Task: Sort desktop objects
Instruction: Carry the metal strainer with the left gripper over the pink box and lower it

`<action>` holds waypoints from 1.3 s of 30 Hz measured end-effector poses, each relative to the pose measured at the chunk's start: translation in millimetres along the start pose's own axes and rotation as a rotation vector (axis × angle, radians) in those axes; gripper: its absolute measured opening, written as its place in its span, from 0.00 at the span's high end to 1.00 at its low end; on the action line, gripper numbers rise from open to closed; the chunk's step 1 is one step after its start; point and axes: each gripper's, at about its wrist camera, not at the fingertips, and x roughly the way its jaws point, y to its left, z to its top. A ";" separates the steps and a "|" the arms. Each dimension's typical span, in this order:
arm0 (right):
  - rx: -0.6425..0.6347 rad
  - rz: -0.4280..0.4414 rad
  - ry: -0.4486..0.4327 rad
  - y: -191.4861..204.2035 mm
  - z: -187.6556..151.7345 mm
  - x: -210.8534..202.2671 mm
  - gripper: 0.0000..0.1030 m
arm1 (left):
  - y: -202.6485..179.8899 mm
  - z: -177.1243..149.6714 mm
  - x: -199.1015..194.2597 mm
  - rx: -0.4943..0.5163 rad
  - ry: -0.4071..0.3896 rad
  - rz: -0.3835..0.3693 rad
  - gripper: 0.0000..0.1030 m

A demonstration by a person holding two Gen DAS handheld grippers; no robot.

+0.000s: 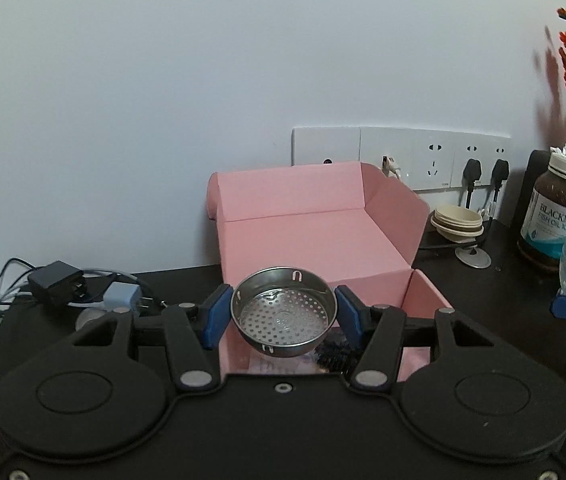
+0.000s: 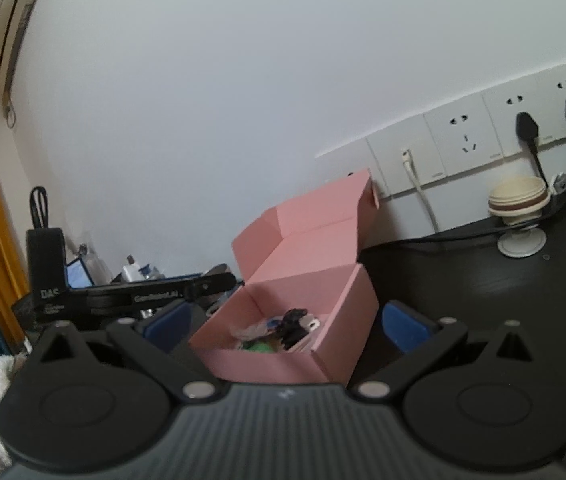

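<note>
The small round stainless-steel strainer cup (image 1: 284, 314), its flat bottom punched with rows of holes, hangs clamped between the blue pads of the left claw (image 1: 283, 316), held above the near end of the open pink cardboard box (image 1: 315, 240). The box sits toward the back edge of the dark tabletop (image 2: 463, 280), its lid flap folded up against the wall below the white socket strip (image 1: 435, 160).

Seen from the right wrist, the box already holds a loose heap of small items (image 2: 279, 330): something black, something green, a pale piece or two; I cannot name them. The right claw (image 2: 283, 320) stands apart, empty, its blue pads straddling the box's near corners without visibly touching it.

My reading is that the strainer is mid-delivery. The next move would call for lowering it inside the box walls, then parting the pads so it settles on the heap instead of dropping and clattering.

The strainer is thin, glossy and rigid, with a flared rim the pads pinch across; smooth metal could slip. The cardboard is matte, light and creased, likely to slide if bumped.
</note>
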 end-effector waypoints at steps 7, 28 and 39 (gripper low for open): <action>0.047 -0.023 -0.024 -8.3 4.9 -4.9 0.01 | -2.9 9.2 18.4 -0.024 0.046 -0.033 0.46; 0.076 -0.035 -0.067 -13.8 10.6 -14.9 0.01 | -50.5 -0.7 77.5 -0.019 0.188 -0.140 0.46; 0.078 -0.032 -0.063 -12.8 9.2 -15.1 0.01 | -46.8 -12.8 94.6 -0.071 0.215 -0.142 0.44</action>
